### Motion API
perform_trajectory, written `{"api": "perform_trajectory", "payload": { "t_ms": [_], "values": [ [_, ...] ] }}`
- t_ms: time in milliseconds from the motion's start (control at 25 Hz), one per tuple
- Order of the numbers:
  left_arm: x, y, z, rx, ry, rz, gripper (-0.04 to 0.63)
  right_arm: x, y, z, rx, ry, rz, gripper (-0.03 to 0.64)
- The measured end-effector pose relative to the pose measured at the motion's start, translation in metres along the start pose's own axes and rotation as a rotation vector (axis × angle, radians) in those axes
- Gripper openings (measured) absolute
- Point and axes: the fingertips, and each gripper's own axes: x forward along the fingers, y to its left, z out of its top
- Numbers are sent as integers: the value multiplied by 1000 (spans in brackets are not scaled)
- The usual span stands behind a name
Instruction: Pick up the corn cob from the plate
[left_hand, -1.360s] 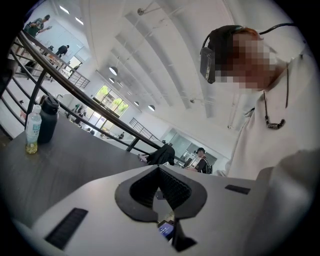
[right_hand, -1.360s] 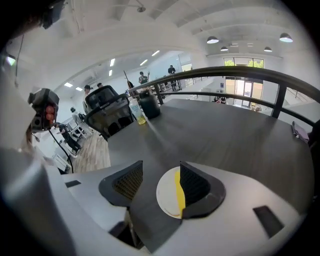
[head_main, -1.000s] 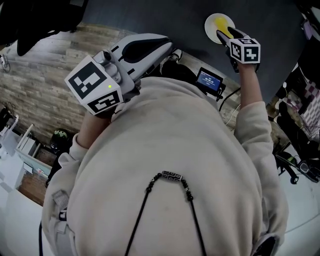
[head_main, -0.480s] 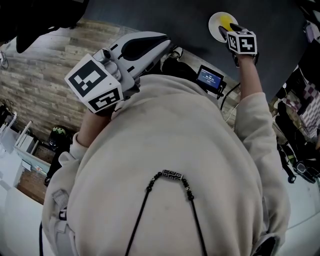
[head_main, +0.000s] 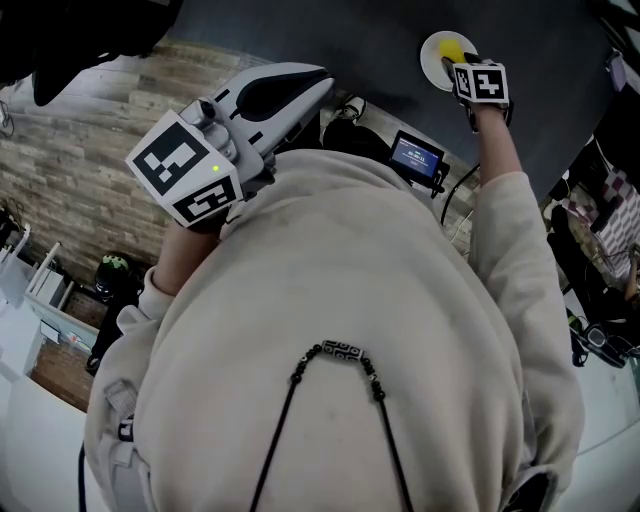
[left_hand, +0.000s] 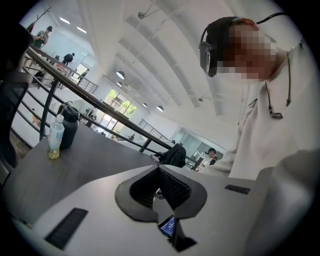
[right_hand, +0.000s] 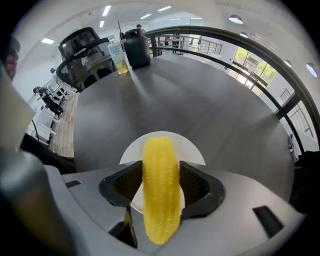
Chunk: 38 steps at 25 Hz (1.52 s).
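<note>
— Between the jaws of the right gripper (right_hand: 161, 172), what was there?
— A long yellow corn cob (right_hand: 160, 200), clamped from both sides, with a round white plate (right_hand: 192, 150) just beyond the tips.
— And the left gripper (left_hand: 159, 170)?
— Jaws pressed together, empty.

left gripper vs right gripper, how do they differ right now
The left gripper has its jaws together, empty; the right gripper clamps the corn cob. The left gripper is held by the person's sweatshirt; the right gripper reaches over the white plate. Both carry marker cubes.
</note>
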Motion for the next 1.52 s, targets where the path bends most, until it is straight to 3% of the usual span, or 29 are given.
{"api": "perform_trajectory", "payload": {
  "t_ms": [440,760,1000,1160,1520],
  "values": [
    [1,1,-3,8,18,-15,3,11,8,-1,-88,20,-11,245],
    [1,1,-3,18,25,-23,3,-6,-10,-2,89,-85,19,242],
    [3,-6,8,52,14,-56,3,-30,-7,-9,98,-131,3,242],
    [4,-11,15,84,18,-81,3,-54,-13,-9,165,-213,7,242],
    [9,-30,36,180,51,-161,3,-135,-14,17,321,-505,28,242]
  ]
}}
